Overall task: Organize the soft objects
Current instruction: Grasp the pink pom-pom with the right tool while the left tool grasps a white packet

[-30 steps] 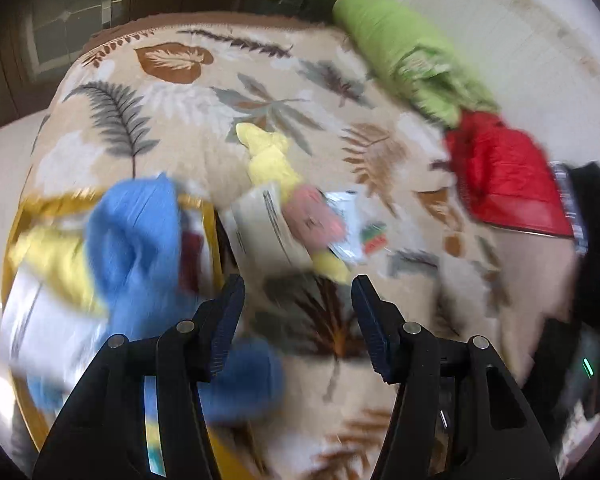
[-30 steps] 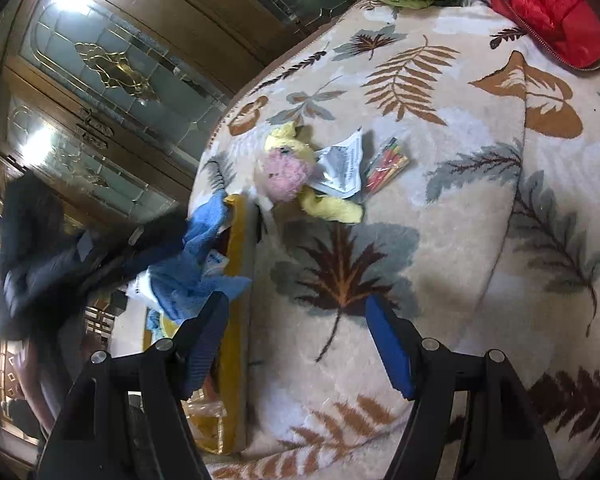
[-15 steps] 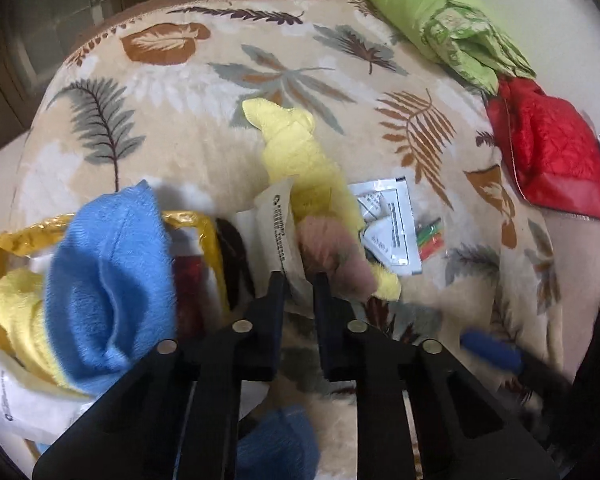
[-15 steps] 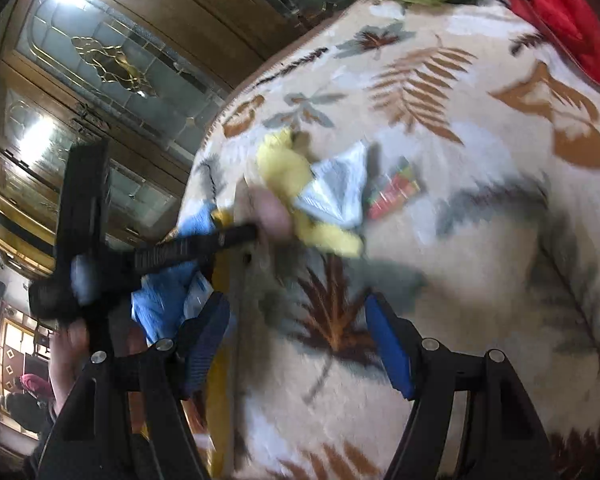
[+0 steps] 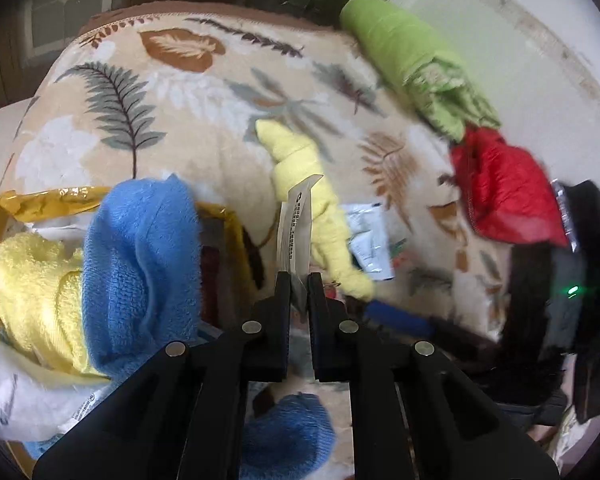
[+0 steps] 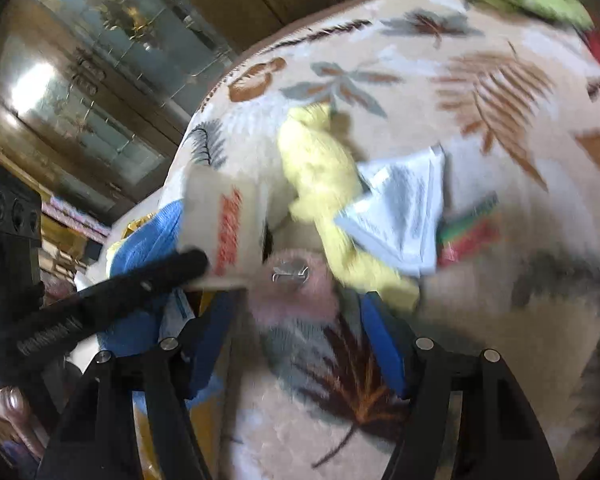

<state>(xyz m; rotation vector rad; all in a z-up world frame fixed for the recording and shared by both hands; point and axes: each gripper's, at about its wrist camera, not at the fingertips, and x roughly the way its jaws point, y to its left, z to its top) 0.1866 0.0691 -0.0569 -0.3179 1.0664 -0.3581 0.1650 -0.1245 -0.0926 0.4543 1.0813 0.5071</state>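
Observation:
My left gripper (image 5: pixel 299 284) is closing, its pads pinching the lower edge of a white printed plastic packet (image 5: pixel 298 228) that stands up between them. The right wrist view shows the same packet (image 6: pixel 216 232) at the left gripper's black fingers (image 6: pixel 140 288). My right gripper (image 6: pixel 296 336) is closing with its blue pads (image 6: pixel 384 344) still apart, and a blurred pink soft thing (image 6: pixel 296 292) lies between the tips. A rolled yellow cloth (image 5: pixel 300 160) lies on the leaf-patterned blanket (image 5: pixel 204 120) just behind. A blue towel (image 5: pixel 140 248) and a yellow towel (image 5: pixel 28 280) fill the gold box (image 5: pixel 40 196) at the left.
A white sachet (image 5: pixel 368 240) and a small coloured packet (image 6: pixel 468 236) lie right of the yellow cloth. A green bundle (image 5: pixel 412 52) and a red jacket (image 5: pixel 504 196) sit along the blanket's far right. Another blue cloth (image 5: pixel 288 432) lies under my left gripper. Glass-fronted wooden cabinets (image 6: pixel 100 80) stand behind.
My left gripper went from open to closed on the white packet and lifted its edge upright. My right gripper moved in toward the pink thing, which now sits between its tips.

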